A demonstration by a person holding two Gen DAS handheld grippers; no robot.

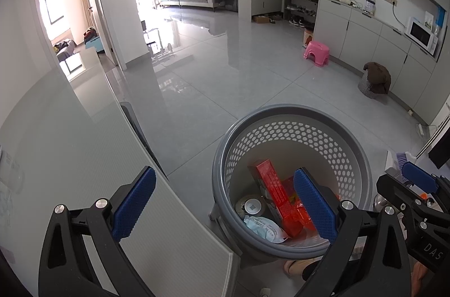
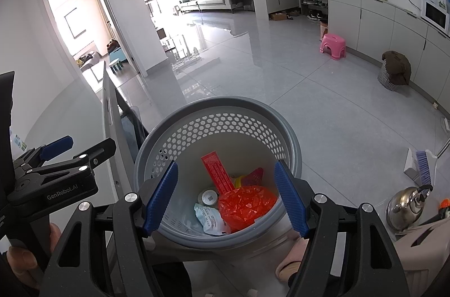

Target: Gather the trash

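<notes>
Both of my hand-held grippers spread and empty, right hand-held gripper [image 2: 226,201] over the grey basket [image 2: 225,105], left hand-held gripper [image 1: 225,204] spanning counter [image 1: 84,156] edge and basket rim, inside: orange bag [image 2: 247,204] at 4 o'clock, red box [image 2: 218,173] at 12, white pouch [image 2: 208,218] at 7.

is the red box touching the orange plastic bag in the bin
Touching: the right wrist view shows the red box running down behind the orange bag with no gap.

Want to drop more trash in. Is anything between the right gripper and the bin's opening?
Nothing visible. The right gripper stands open and empty above the bin, whose mouth is uncovered; a red box, red bag and wrappers already lie inside.
</notes>
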